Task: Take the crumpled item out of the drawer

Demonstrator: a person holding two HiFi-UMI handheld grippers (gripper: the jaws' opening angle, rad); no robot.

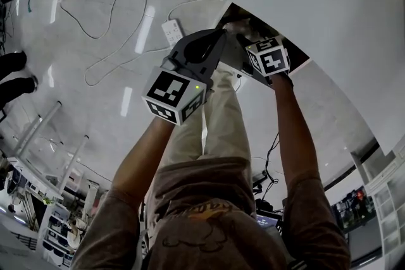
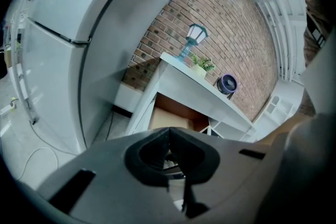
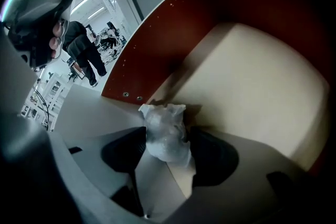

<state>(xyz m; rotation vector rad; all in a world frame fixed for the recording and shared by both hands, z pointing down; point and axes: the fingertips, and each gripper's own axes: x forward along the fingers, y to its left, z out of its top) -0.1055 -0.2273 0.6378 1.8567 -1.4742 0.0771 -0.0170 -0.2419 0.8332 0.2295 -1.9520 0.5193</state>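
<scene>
The crumpled white item (image 3: pixel 164 134) lies at the near edge of the drawer's pale bottom (image 3: pixel 252 86), beside its red-brown wall (image 3: pixel 173 23). My right gripper (image 3: pixel 167 148) is closed on it, with a dark pad against each side. In the head view the right gripper (image 1: pixel 245 31) reaches into the dark drawer opening under the white tabletop (image 1: pixel 316 22). My left gripper (image 1: pixel 221 36) is held just left of it, outside the drawer. Its jaws meet at the tip (image 2: pixel 169 130) with nothing between them. The open drawer (image 2: pixel 168 117) shows beyond it.
A small lantern (image 2: pixel 193 39), a potted plant (image 2: pixel 202 65) and a dark round device (image 2: pixel 227 84) stand on the white table (image 2: pixel 184 81). A tall white cabinet (image 2: pixel 47 60) is at the left. Cables (image 1: pixel 114 22) and a power strip (image 1: pixel 173 30) lie on the floor.
</scene>
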